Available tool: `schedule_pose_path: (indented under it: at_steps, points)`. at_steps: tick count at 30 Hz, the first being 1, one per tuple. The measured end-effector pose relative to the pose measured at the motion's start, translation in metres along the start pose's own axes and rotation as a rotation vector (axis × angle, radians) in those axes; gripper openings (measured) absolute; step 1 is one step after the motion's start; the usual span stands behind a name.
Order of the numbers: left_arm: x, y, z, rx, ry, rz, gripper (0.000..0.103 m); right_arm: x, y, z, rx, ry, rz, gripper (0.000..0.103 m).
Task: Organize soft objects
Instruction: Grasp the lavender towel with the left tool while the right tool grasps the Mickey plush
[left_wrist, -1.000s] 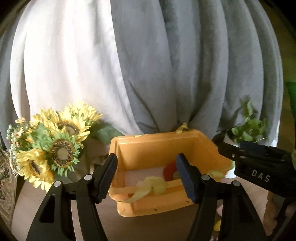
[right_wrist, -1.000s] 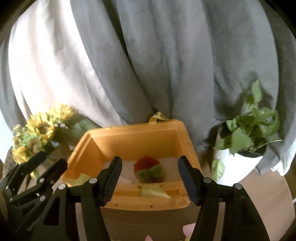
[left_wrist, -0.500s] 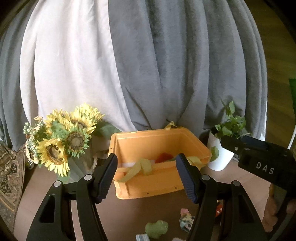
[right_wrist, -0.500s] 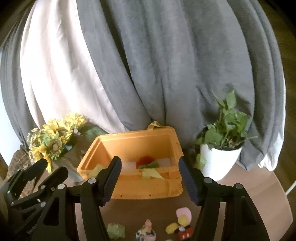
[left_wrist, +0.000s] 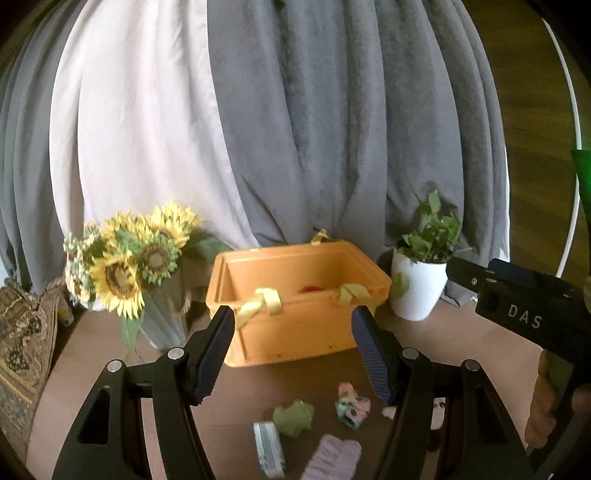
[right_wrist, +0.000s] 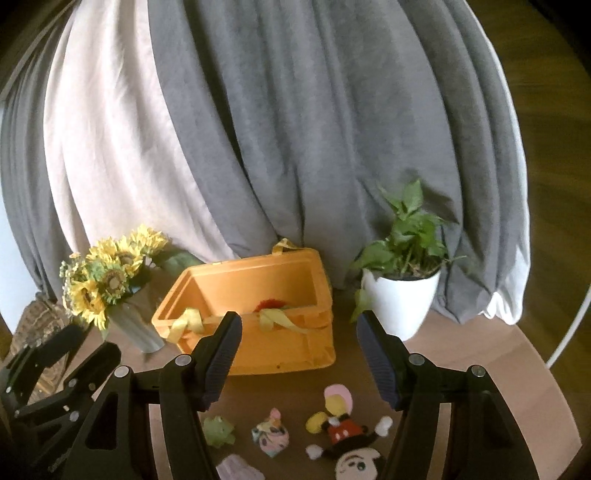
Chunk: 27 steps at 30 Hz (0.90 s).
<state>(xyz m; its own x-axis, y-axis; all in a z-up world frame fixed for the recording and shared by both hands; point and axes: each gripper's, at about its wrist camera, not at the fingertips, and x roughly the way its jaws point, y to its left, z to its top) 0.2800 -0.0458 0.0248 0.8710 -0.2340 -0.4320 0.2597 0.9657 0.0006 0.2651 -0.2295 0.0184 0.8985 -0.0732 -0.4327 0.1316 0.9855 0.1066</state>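
An orange bin (left_wrist: 295, 325) (right_wrist: 251, 343) with yellow ribbon handles stands at the back of the table, a red and green pompom (right_wrist: 271, 304) inside. In front of it lie soft toys: a green frog (left_wrist: 293, 417) (right_wrist: 218, 430), a pastel plush (left_wrist: 352, 406) (right_wrist: 271, 437), a Mickey doll (right_wrist: 343, 432), a pink mitten (left_wrist: 332, 458) and a striped pad (left_wrist: 269, 448). My left gripper (left_wrist: 295, 354) is open and empty, raised before the bin. My right gripper (right_wrist: 299, 360) is open and empty beside it.
A vase of sunflowers (left_wrist: 136, 266) (right_wrist: 107, 284) stands left of the bin. A white potted plant (left_wrist: 421, 280) (right_wrist: 400, 291) stands right of it. Grey and white curtains hang behind. A woven basket (left_wrist: 22, 332) sits at the far left.
Both grippers have pulled back and up from the bin, still open. The bin looks smaller and the toys on the table in front have come into view.
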Motion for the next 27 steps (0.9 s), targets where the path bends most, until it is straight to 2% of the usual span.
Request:
schedule_pose_path:
  at_steps: [7, 12, 27]
  points:
    - [-0.011, -0.014, -0.025, -0.013, 0.045, -0.014, 0.065, -0.017, -0.008, -0.02, -0.02, 0.007, -0.011, 0.066]
    - [-0.015, -0.022, -0.041, -0.013, 0.079, 0.004, 0.065, -0.023, -0.012, -0.032, -0.055, 0.012, -0.007, 0.066]
    - [-0.01, -0.038, -0.075, -0.04, 0.166, 0.049, 0.065, -0.005, -0.033, -0.067, -0.05, 0.118, 0.044, 0.066]
